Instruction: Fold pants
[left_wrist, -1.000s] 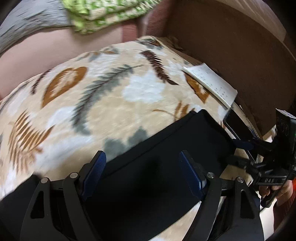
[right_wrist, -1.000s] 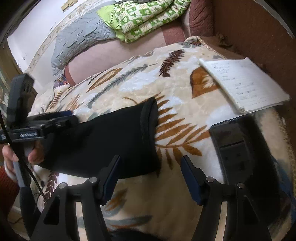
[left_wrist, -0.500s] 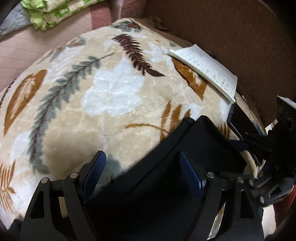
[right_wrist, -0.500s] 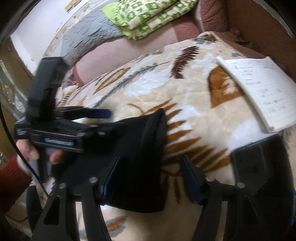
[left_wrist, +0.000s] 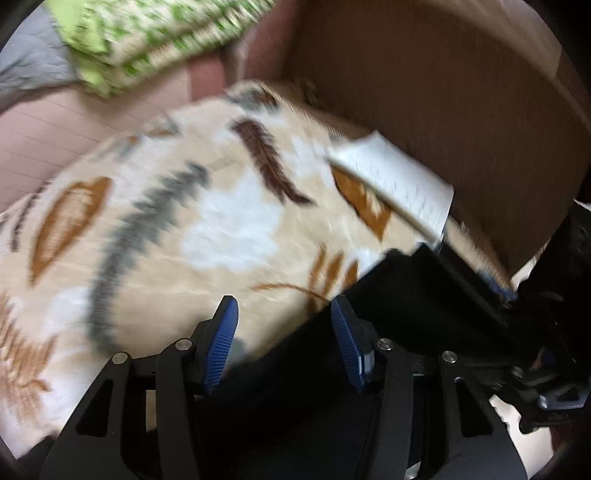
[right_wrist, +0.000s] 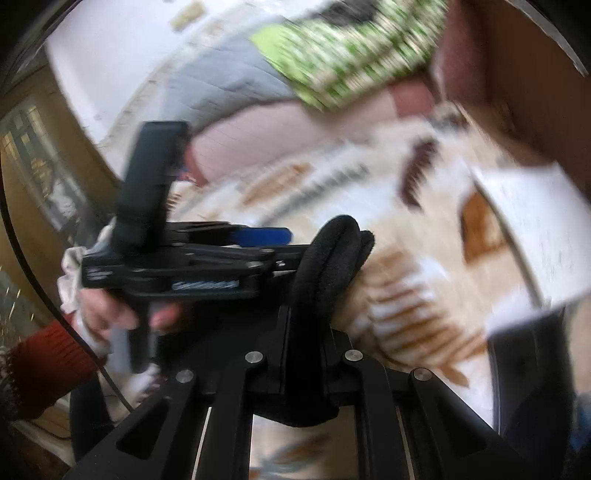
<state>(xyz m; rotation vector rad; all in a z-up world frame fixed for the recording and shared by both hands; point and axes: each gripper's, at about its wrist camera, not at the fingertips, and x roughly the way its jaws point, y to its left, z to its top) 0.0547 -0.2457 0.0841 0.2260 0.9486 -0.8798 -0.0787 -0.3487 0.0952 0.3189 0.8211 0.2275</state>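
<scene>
Where the right wrist view is sharpest, at lower centre, the right gripper (right_wrist: 308, 332) has just been closing and its black fingers are now pinched on a rolled fold of the black fabric pants (right_wrist: 332, 258), which bulges up above them. To the left in that frame, the left gripper (right_wrist: 258, 245) lies side-on, gripped by a hand (right_wrist: 122, 314) in a red knitted sleeve (right_wrist: 44, 365).

From the left wrist view, the left gripper's (left_wrist: 286, 341) blue-padded fingers (left_wrist: 221, 343) have just been closing too, yet a gap remains between them. The pants (left_wrist: 406, 295) run from the lower middle to the right of that frame, their edge passing between the fingers; motion blur makes it hard to say, but the pads seem not to press the cloth.

Beneath the pants lies a cream plush blanket printed with brown and grey leaves (left_wrist: 177, 229). A white lined notebook (left_wrist: 399, 181) rests on the blanket at the upper right, beside a brown padded wall (left_wrist: 424, 74). Folded green-and-white patterned bedding (left_wrist: 147, 40) sits at the top left.
</scene>
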